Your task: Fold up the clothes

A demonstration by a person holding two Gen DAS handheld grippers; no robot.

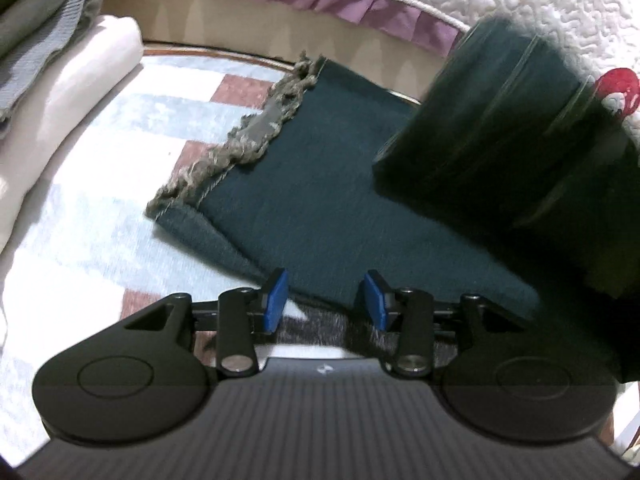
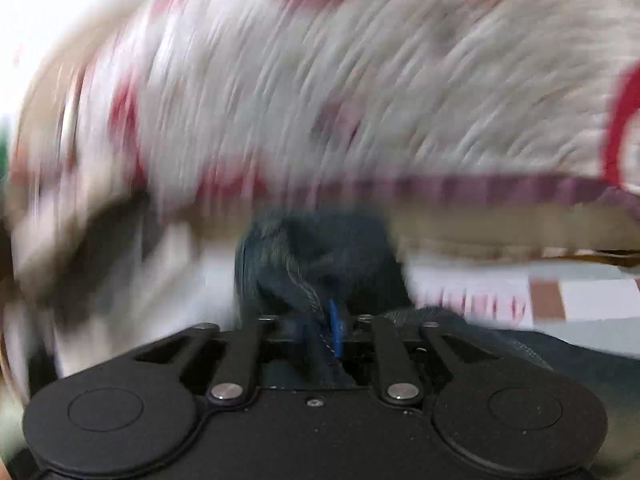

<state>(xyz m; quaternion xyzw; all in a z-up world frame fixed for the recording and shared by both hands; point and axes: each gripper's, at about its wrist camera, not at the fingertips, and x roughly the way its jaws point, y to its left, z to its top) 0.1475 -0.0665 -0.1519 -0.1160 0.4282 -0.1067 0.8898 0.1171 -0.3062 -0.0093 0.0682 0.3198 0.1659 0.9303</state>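
At the far left of the left wrist view, a stack of folded clothes (image 1: 60,64), grey over pale pink, sits well apart from the dark teal denim garment (image 1: 320,208), which serves here as the landmark. The garment lies flat on a pale blue and brown checked rug (image 1: 80,216). Its long axis runs from the frayed hem (image 1: 240,140) at upper left down toward lower right.

The left gripper (image 1: 326,300) hovers at the garment's near edge. Its jaws stand apart, with blue pads either side of the cloth edge, and they hold nothing.

To the right of the garment's flat part, a dark teal portion (image 1: 500,120) rises off the rug, blurred by motion. Beyond the garment, a white quilted bed cover (image 1: 500,8) with a purple frill hangs across the top.

In the right wrist view, heavily blurred, the right gripper (image 2: 334,336) has its jaws closed tightly on a bunch of the same denim (image 2: 316,264), with one blue pad showing.

The right gripper is likely carrying its end over the flat part for a fold. The left gripper is nearer the flat edge and could pin it. Nothing lies on the flat denim; the bed cover hangs close behind.
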